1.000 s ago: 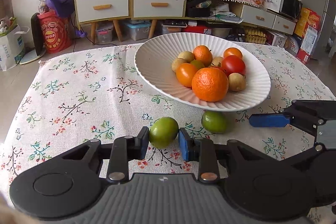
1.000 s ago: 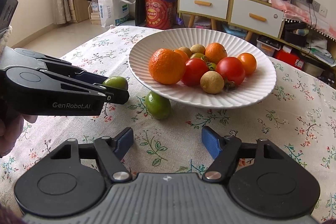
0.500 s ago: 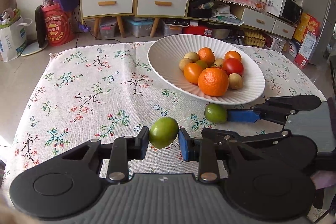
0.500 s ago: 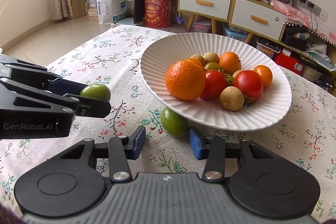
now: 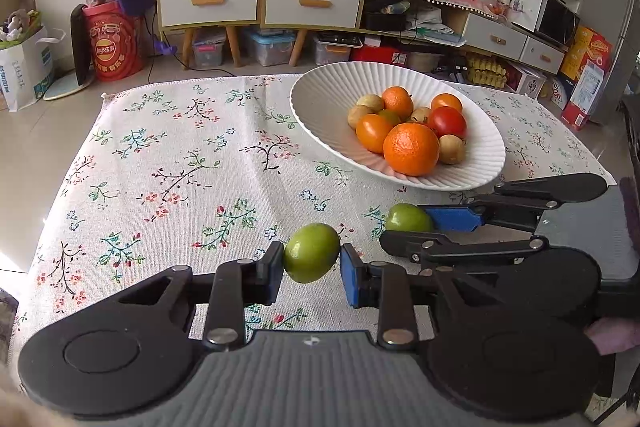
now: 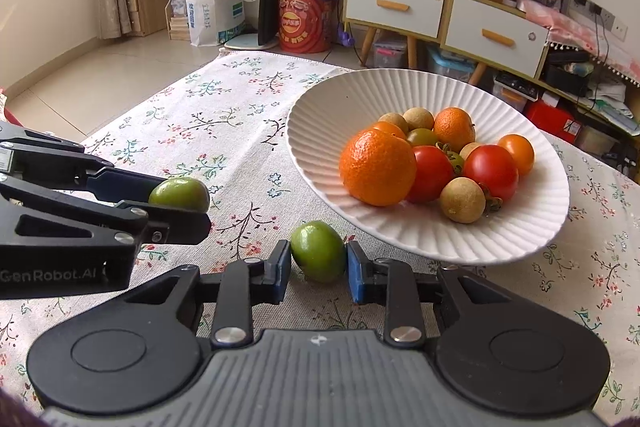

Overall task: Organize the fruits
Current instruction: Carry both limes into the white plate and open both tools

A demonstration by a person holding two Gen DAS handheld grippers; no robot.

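The left gripper (image 5: 312, 263) holds one small round green fruit (image 5: 312, 253) above the flowered tablecloth (image 5: 180, 163). The right gripper (image 6: 319, 269), its jaws just closing, clamps a second green fruit (image 6: 319, 251) on the cloth, just beside the ribbed white plate (image 6: 332, 107) – lifting could knock its rim, and smooth fruit may slip. The room behind is cluttered.

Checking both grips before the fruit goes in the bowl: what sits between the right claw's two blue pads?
A green fruit, resting on the tablecloth beside the white bowl; the right claw has just closed on it, as the right wrist view shows.
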